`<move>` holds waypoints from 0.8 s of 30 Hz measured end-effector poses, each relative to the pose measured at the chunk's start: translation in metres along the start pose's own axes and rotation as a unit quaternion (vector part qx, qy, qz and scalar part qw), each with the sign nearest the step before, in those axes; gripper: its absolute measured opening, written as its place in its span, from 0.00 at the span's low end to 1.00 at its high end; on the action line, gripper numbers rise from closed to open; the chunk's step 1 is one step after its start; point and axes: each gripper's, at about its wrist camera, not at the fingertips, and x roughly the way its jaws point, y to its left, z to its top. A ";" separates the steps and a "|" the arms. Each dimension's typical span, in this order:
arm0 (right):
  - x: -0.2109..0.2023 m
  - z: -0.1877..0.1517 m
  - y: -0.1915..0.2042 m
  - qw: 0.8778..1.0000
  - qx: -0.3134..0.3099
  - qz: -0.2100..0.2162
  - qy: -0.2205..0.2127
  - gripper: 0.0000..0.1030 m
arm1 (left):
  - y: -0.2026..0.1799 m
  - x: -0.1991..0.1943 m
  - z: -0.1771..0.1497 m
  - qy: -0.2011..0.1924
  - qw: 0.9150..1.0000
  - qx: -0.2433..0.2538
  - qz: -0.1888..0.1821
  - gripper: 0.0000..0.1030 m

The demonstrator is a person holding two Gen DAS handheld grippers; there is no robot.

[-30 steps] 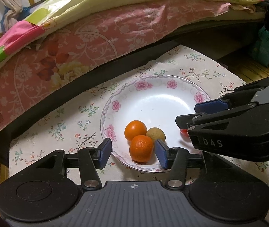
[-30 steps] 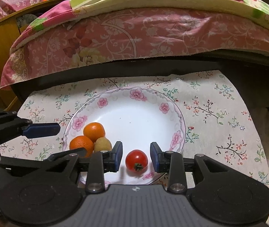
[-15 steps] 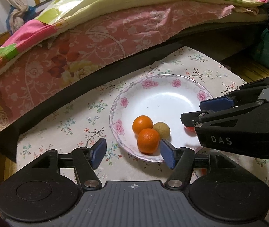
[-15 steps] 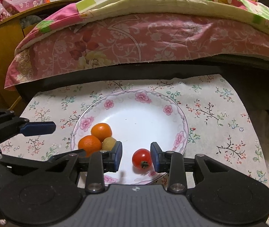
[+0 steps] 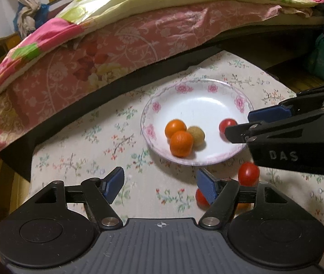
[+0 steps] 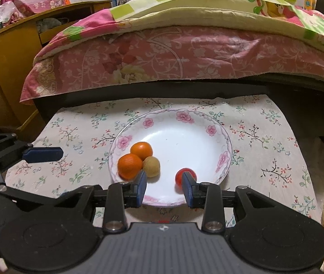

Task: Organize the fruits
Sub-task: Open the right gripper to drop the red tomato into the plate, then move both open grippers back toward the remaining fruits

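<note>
A white floral plate [image 5: 207, 89] [image 6: 219, 137] holds two oranges [image 5: 181, 143] [image 6: 130, 166], a brown kiwi [image 5: 197, 135] [image 6: 151, 166] and a red tomato [image 5: 227, 124] [image 6: 183, 174]. Two more tomatoes [image 5: 248, 173] lie on the cloth in front of the plate, one partly hidden behind my left finger. My left gripper [image 5: 159, 185] is open and empty, over the cloth to the plate's front left. My right gripper [image 6: 164, 185] is open and empty at the plate's near rim, the tomato just beyond its right fingertip.
The plate sits on a floral cloth [image 6: 276, 137] on a low table beside a bed with pink and green quilts [image 6: 184, 52]. A wooden cabinet [image 6: 4, 68] stands at the left. The table's dark edge runs along the bed side.
Both grippers have pulled back from the plate. The right gripper has opened wider and the tomato now lies free on the plate. The left gripper has moved left and back.
</note>
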 end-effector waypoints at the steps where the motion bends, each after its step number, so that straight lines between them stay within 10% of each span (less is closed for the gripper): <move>1: -0.002 -0.001 0.001 1.000 0.000 0.001 0.000 0.33 | 0.001 -0.001 -0.003 0.003 1.000 -0.003 -0.001 0.74; 24: -0.042 -0.051 0.044 0.999 -0.021 0.025 0.013 0.39 | 0.006 -0.027 -0.048 0.036 0.999 -0.035 -0.006 0.75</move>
